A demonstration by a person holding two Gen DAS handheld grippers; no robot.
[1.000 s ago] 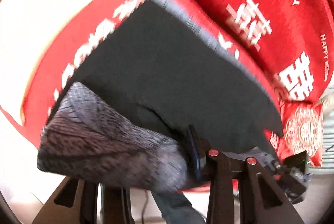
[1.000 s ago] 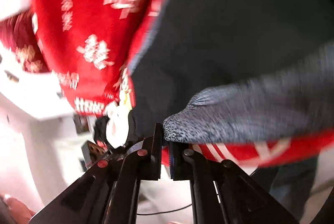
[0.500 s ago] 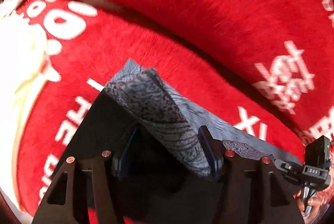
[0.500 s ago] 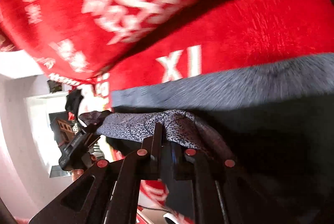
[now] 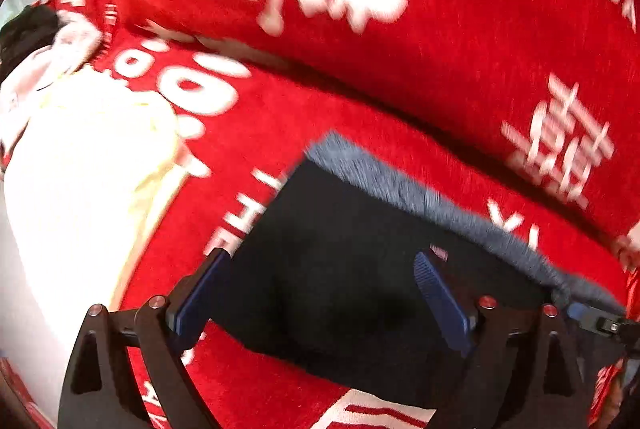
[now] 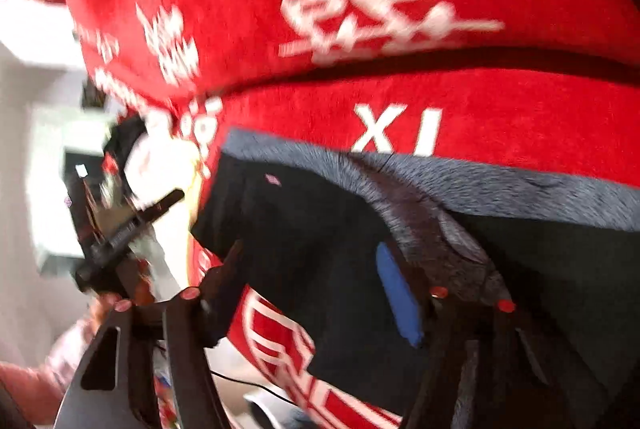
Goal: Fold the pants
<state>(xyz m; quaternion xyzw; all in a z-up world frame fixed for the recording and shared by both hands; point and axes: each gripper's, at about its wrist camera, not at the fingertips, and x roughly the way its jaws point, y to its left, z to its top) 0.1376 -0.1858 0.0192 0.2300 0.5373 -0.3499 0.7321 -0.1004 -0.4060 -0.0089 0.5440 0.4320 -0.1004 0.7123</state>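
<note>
Dropped: pants [image 5: 360, 269] now flat on red cover [image 5: 460, 69], both grippers [image 5: 324, 293] [image 6: 316, 277] just opened, fingers wide, gripping nothing; earlier clamped grey hem.

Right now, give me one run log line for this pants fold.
step: fold laid, letting go | left claw: just opened, empty | right claw: just opened, empty | pants: folded on red cover

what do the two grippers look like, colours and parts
Both are alike. The left gripper has black angular finger arms with triangular cut-outs, small red round rivets at the joints and ribbed blue pads. The right gripper has the same black arms, red rivets and a blue pad. No cable shows on either gripper.
</note>
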